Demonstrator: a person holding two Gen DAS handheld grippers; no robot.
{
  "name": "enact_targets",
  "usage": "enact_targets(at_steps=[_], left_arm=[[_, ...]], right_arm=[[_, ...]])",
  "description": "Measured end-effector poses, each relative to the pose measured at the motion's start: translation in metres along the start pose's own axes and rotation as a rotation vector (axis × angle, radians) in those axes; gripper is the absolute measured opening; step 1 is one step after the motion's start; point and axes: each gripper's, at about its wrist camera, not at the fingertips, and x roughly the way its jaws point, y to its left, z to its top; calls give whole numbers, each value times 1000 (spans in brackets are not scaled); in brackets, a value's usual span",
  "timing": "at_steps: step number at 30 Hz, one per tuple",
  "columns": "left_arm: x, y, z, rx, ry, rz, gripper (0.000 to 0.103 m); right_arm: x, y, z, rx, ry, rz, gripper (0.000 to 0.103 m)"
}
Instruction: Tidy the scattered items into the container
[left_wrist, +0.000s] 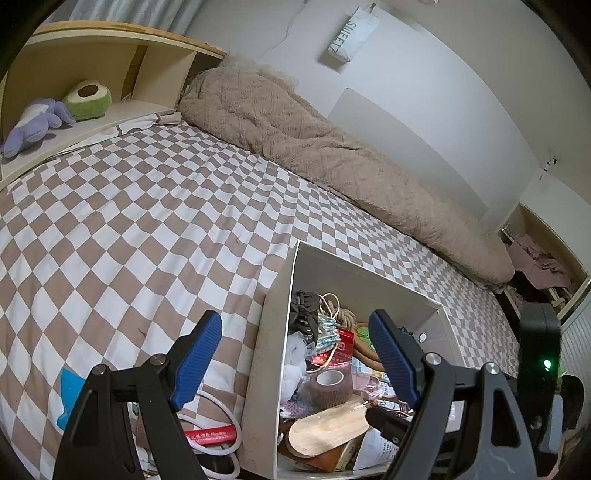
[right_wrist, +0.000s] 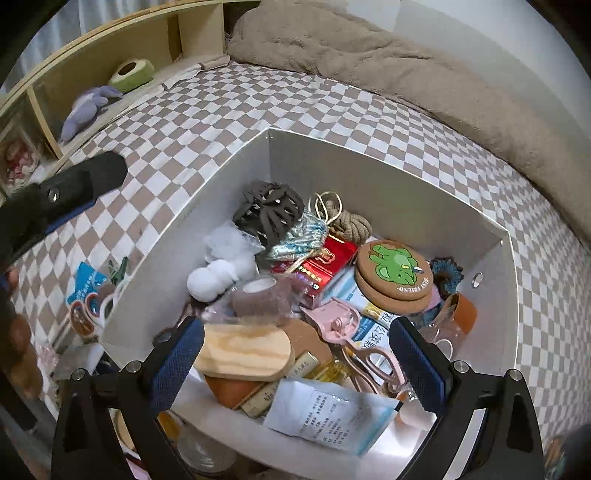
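One white rectangular open-top cardboard box (right_wrist: 388, 192) sits on the brown-and-white checked bedsheet (left_wrist: 147, 221), walls upright, w/ one small metal grommet (right_wrist: 477, 279) in its right wall. It's crowded inside: one round cork coaster w/ green cartoon animal (right_wrist: 397, 269), one dark grey plastic claw hair clip (right_wrist: 269, 206), one roll of brown fabric bandage tape (right_wrist: 258, 295), one red printed packet (right_wrist: 325, 266), one pale oval wooden piece (right_wrist: 243, 350), one pink metal eyelash curler (right_wrist: 343, 321), one coil of beige rope (right_wrist: 351, 221), one white paper slip w/ printed text (right_wrist: 328, 417), plus white fluffy wads (right_wrist: 218, 277) — count unclear. Outside the box's left wall, on the sheet: one red tube w/ white lettering (left_wrist: 210, 435) lying across a white cable loop (left_wrist: 221, 410), and one blue packet (right_wrist: 86, 284). Right gripper (right_wrist: 295, 369) hangs over the box's near end, blue pads apart, nothing between them. Left gripper (left_wrist: 295, 358) straddles the box's left wall, pads also wide apart, empty. Further out: one beige quilted blanket (left_wrist: 314, 140) along the wall; on the wooden shelf (left_wrist: 110, 40), one purple plush toy (left_wrist: 33, 125) and one green avocado plush (left_wrist: 88, 99).
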Motion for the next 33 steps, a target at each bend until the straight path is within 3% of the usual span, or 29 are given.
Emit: enact_targets(at_steps=[7, 20, 23, 28, 33], left_arm=[[-2, 3, 1, -7, -2, -6, 82], [4, 4, 0, -5, 15, -4, 82], [4, 3, -1, -1, 18, -2, 82], [4, 1, -3, 17, 17, 5, 82], [3, -2, -5, 32, 19, 5, 82]], right_arm=[[33, -7, 3, 13, 92, -84, 100], [60, -23, 7, 106, 148, -38, 103], [58, -28, 6, 97, 154, -92, 103], [47, -38, -1, 94, 136, -161, 103], [18, -49, -12, 180, 35, -52, 103]])
